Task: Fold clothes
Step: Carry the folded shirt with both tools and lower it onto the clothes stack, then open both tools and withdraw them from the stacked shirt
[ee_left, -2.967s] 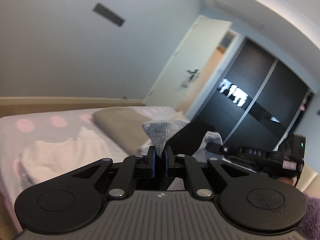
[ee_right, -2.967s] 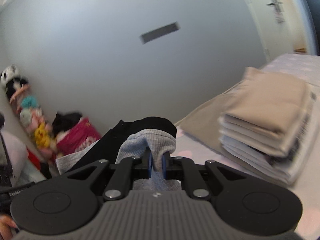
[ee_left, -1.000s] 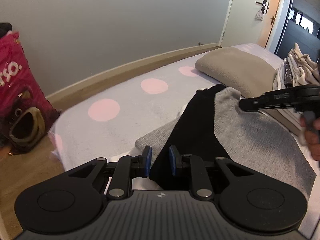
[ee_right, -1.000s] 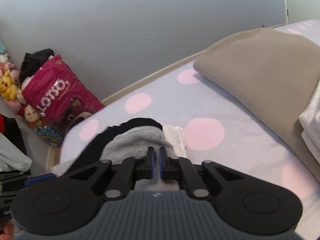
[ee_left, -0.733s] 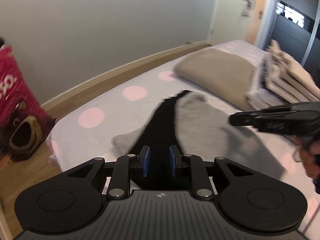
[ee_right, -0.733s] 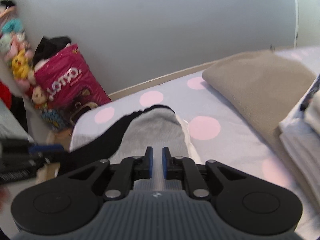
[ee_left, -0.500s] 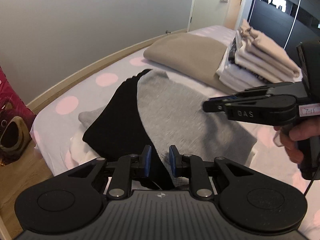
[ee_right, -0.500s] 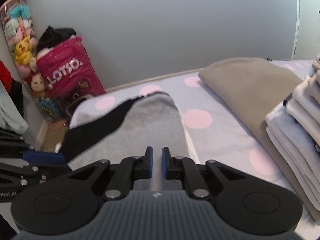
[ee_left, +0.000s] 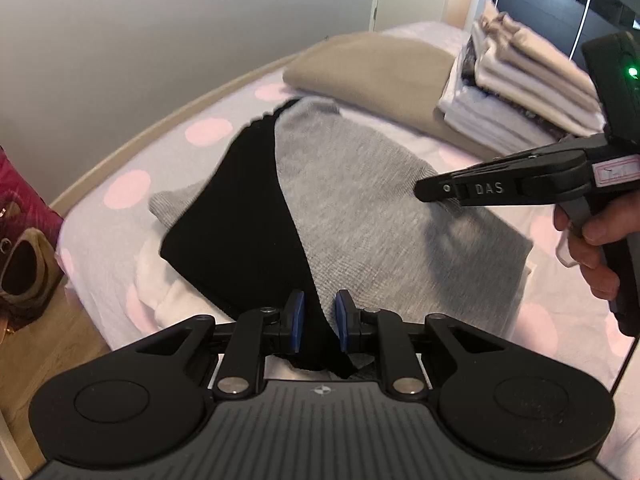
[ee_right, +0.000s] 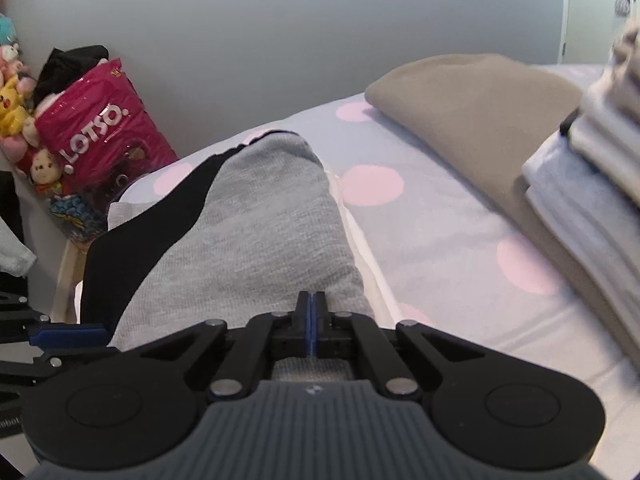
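Garment (ee_left: 360, 208), grey with black panel, lies flat on polka-dot bed (ee_left: 208, 130). Left gripper (ee_left: 319, 322) parted slightly, black hem between pads, contact unclear. Right gripper (ee_right: 311, 322) fully closed, holding nothing, above grey edge. Pink LOTSO bag (ee_right: 108, 136) holds plush toys.

- I'm looking at a home bedroom: a pale lilac bedsheet with pink dots (ee_right: 420, 216) covers the bed.
- Soft plush toys (ee_right: 16, 100) crowd the wall corner.
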A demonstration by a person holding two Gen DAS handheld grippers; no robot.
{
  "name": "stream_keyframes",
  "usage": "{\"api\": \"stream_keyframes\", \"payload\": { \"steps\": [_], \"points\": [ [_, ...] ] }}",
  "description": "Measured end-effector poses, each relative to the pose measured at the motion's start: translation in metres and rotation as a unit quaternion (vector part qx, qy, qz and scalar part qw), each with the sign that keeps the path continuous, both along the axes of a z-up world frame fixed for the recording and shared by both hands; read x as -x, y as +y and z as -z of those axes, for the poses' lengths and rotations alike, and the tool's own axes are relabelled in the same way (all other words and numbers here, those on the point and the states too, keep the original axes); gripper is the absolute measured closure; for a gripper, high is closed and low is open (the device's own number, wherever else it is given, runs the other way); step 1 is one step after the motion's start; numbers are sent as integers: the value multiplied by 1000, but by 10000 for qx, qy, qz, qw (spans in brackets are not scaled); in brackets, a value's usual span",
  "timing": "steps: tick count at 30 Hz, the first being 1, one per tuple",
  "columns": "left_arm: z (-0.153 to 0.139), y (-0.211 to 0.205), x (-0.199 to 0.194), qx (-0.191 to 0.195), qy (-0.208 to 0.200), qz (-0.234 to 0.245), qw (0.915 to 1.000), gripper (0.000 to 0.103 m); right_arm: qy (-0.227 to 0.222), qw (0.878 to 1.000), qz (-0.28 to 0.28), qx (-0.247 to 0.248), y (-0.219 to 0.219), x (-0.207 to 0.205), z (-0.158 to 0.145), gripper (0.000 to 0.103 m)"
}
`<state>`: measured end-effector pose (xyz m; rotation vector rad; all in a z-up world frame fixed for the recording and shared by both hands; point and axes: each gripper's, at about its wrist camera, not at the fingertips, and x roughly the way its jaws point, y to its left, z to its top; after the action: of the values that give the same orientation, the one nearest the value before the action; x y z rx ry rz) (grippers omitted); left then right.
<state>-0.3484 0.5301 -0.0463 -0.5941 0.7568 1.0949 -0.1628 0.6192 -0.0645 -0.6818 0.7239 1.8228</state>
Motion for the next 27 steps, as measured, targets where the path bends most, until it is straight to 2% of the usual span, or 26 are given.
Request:
{"api": "stream_keyframes", "payload": {
  "steps": [3, 6, 8, 9, 12, 15, 20, 23, 27],
  "points": [
    [-5, -16, 5, -16, -155, -48, 9999, 88, 40, 9998, -27, -215, -25, 1, -16, 90],
    [-1, -32, 1, 62, -16, -67, 10000, 88, 34, 9992, -92, -388, -55, 1, -22, 90],
    [9, -35, -1, 346, 121, -76, 9993, 88, -64, 9990, -105, -433, -72, 1, -17, 85],
    [15, -33, -2, 526, 188, -77, 9984, 88, -138, 9990, -61, -418, -79, 0, -12, 79],
    [23, -28, -2, 658, 376, -71, 9971, 88, -171, 9995, 223, -163, -89, -11, 11, 78],
    [22, -29, 2, 767, 429, -214, 9959, 88, 21, 9982, 592, -37, -102, -28, 21, 78],
    [9, -44, 2, 521, 249, -307, 9979, 88, 129, 9955, 934, 41, -130, -48, 17, 77],
    [0, -57, -1, 341, 145, -331, 9988, 88, 212, 9943, 1043, -50, -148, -53, 5, 76],
    [-18, -81, -8, 201, -6, -496, 9986, 84, 235, 9942, 1030, -193, -174, -50, -23, 68]
  ]
}}
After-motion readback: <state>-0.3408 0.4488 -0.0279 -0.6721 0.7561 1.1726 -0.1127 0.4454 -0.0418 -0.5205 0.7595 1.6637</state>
